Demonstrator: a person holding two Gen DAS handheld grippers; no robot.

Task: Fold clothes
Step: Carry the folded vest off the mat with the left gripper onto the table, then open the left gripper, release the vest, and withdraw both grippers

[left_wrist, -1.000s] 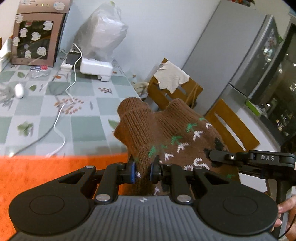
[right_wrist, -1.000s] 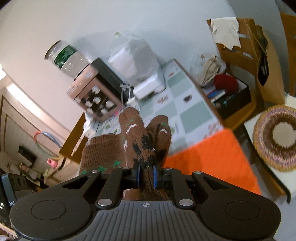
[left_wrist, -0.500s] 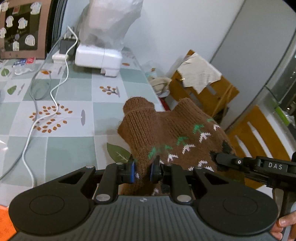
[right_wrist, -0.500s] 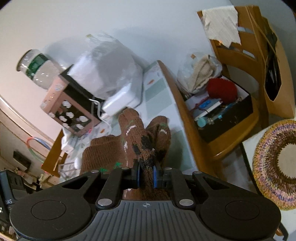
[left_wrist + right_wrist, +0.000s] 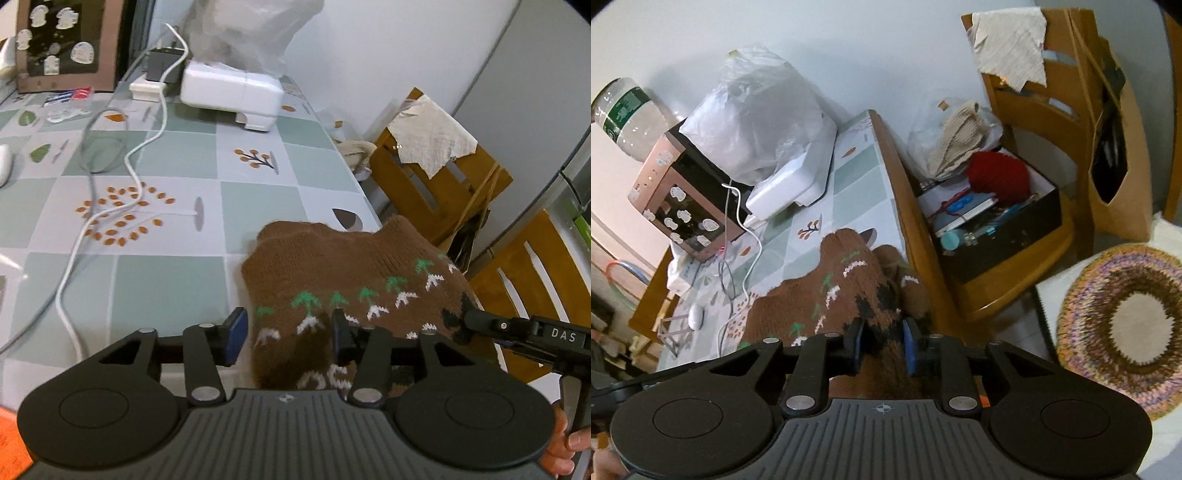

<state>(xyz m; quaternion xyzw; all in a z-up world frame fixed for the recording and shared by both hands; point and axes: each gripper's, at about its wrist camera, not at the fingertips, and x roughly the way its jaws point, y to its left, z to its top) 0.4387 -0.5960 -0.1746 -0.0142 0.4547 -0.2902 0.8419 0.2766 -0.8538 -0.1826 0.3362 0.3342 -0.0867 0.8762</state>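
Both grippers are low over the table (image 5: 177, 280) now, and the brown sweater (image 5: 354, 273) lies on the checked cloth at the table's near right corner, its far edge bunched into two humps just beside the table edge. The left gripper (image 5: 288, 332) has just been opening: its jaws stand wide, the blue pad (image 5: 236, 332) clear of the knit on one side, the sweater's edge lying loose between them, not pinched. In the right wrist view the right gripper (image 5: 882, 343) has also just been opening, though only a little; its jaws are narrow, with a fold of the sweater (image 5: 846, 291) between them, and I cannot tell whether the pads still press on it. That gripper's black body reaches in over the sweater's right side in the left view, with fingertips of a hand (image 5: 561, 446) on its handle at the lower right. A white cable (image 5: 110, 206) snakes across the cloth to the left of the sweater, well apart from it. Farther back sit a white appliance (image 5: 232, 92) and a plastic bag (image 5: 757, 110). Off the table's right edge stands a wooden chair (image 5: 436, 188) with a pale rag over its back.
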